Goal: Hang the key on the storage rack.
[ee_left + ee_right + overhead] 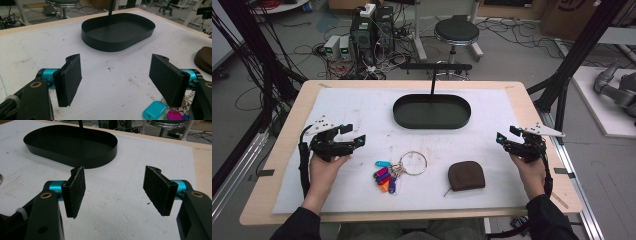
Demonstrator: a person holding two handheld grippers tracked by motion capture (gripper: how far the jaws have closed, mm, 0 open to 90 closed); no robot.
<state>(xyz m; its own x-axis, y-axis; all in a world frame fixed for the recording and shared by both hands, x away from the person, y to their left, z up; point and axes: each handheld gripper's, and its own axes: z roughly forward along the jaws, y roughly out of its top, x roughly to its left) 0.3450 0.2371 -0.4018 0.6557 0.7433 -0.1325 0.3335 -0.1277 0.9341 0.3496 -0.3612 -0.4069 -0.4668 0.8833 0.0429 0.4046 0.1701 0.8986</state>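
Observation:
A black oval tray (432,111) with an upright post sits at the middle back of the white mat. A bunch of coloured key tags on a metal ring (398,171) lies near the front centre, and a brown zip pouch (466,175) lies to its right. My left gripper (353,136) is held open at the left, just left of the tags; its view shows the tray (117,31), teal and pink tags (155,111) and the pouch edge (204,58). My right gripper (506,136) is held open at the right, above and right of the pouch, facing the tray (72,143).
The white mat (362,115) covers a wooden table (287,130). Behind the table stand a black round stool (456,32), electronics boxes and tangled cables (362,40) on the floor. Dark frame posts rise at both sides.

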